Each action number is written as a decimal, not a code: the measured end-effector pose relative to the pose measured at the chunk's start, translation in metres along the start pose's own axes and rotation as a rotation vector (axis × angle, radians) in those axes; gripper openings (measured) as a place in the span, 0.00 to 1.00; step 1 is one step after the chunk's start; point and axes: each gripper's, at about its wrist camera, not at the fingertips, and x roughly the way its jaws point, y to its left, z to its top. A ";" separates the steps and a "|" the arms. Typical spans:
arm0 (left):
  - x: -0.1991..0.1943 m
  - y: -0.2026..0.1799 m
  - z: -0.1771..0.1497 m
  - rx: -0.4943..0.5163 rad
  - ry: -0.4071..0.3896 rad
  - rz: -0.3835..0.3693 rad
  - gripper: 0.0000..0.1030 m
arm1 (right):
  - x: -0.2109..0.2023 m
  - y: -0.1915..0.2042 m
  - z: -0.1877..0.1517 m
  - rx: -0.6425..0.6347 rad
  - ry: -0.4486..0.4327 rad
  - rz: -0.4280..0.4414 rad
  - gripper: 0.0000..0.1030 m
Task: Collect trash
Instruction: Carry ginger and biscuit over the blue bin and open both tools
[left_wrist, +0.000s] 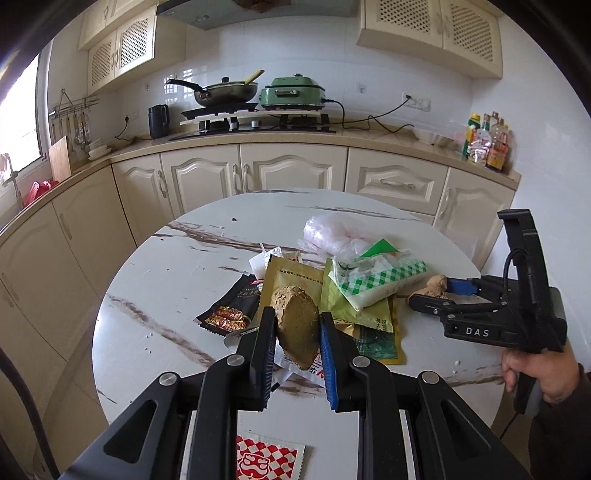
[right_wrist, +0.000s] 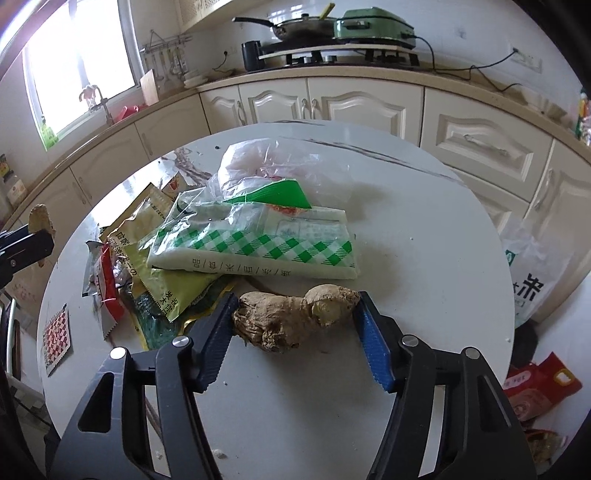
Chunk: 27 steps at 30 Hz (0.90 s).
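Observation:
My left gripper is shut on a cut chunk of ginger, held above the trash pile; in the right wrist view it shows at the left edge. My right gripper has a knobbly ginger root lengthwise between its pads, both ends touching, low over the round marble table. The pile holds a green-checked white bag, a crumpled clear plastic bag, gold and green sachets and a black-red wrapper. A red-white checked packet lies apart.
A person's hand grips the right tool. Cream cabinets and a counter curve behind the table, with a pan, a green cooker, a kettle and bottles. A white printed bag and red packages lie on the floor.

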 end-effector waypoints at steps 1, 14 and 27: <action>-0.005 0.002 -0.001 0.001 -0.002 -0.003 0.18 | -0.001 0.000 0.000 0.005 0.003 -0.001 0.57; -0.079 0.046 -0.018 -0.064 -0.045 -0.018 0.18 | -0.061 0.060 0.004 -0.012 -0.108 0.002 0.57; -0.178 0.195 -0.114 -0.257 -0.022 0.190 0.18 | -0.031 0.336 0.027 -0.273 -0.115 0.387 0.57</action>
